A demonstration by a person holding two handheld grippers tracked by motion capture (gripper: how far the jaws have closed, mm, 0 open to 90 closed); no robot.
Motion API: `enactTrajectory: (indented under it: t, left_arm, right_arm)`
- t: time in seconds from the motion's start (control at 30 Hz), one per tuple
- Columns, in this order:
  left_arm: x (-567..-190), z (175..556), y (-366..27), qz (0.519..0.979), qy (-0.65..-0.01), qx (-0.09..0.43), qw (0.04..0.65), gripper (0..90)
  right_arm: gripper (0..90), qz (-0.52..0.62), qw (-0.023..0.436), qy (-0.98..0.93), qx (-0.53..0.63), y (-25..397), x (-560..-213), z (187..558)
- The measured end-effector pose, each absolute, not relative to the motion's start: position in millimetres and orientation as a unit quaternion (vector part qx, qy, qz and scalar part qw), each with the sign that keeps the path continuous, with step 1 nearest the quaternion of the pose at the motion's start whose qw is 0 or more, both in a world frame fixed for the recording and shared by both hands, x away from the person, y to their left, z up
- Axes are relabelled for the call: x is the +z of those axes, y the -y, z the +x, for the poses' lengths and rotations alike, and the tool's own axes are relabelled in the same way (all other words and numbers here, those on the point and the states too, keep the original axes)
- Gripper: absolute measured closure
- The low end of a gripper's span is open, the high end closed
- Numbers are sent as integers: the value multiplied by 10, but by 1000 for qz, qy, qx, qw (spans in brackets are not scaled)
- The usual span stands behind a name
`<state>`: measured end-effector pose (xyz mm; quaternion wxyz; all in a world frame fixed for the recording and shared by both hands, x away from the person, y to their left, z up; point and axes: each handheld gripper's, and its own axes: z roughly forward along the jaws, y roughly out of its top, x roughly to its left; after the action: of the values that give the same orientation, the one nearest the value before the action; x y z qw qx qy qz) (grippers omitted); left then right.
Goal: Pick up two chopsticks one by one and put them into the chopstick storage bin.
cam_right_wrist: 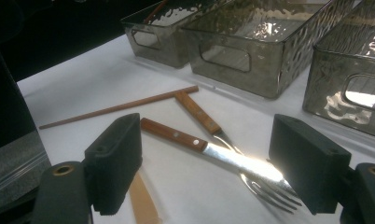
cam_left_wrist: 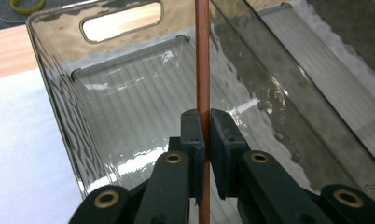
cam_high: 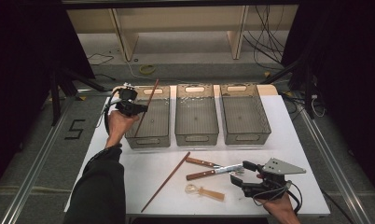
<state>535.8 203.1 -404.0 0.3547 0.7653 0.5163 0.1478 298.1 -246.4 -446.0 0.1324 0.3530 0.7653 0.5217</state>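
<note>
My left gripper (cam_high: 138,108) (cam_left_wrist: 204,126) is shut on a reddish-brown chopstick (cam_high: 146,105) (cam_left_wrist: 203,56), held tilted over the left smoky bin (cam_high: 148,141) (cam_left_wrist: 59,102). A second chopstick (cam_high: 166,181) (cam_right_wrist: 115,107) lies slantwise on the white table (cam_high: 293,140). Two wooden-handled forks (cam_high: 209,173) (cam_right_wrist: 176,135) lie crossed beside it, the other fork (cam_high: 202,162) (cam_right_wrist: 197,112) behind. My right gripper (cam_high: 239,171) (cam_right_wrist: 209,140) stands open, its jaws on either side of the nearer fork's metal end and holding nothing.
A translucent amber spoon (cam_high: 204,191) (cam_right_wrist: 141,200) lies near the front edge. The middle bin (cam_high: 196,137) and the right bin (cam_high: 245,137) stand in a row with the left one. Cables and a shelf frame sit on the floor beyond the table.
</note>
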Motion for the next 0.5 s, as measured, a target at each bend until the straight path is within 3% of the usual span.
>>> enactTrajectory:
  t: [0.17, 0.2, 0.5]
  left_arm:
    - [-4062, 5356, -2043, 761, -525, 141, 356, 822]
    - [-4050, 5348, -2055, 757, -530, 134, 358, 727]
    - [-3903, 5220, -2122, 747, -536, 116, 377, 556]
  right_arm:
    - [264, 353, 132, -765, 522, 2465, -4459, 2981]
    - [264, 354, 132, -765, 522, 2466, -4459, 2982]
    - [264, 354, 131, -764, 523, 2467, -4458, 2979]
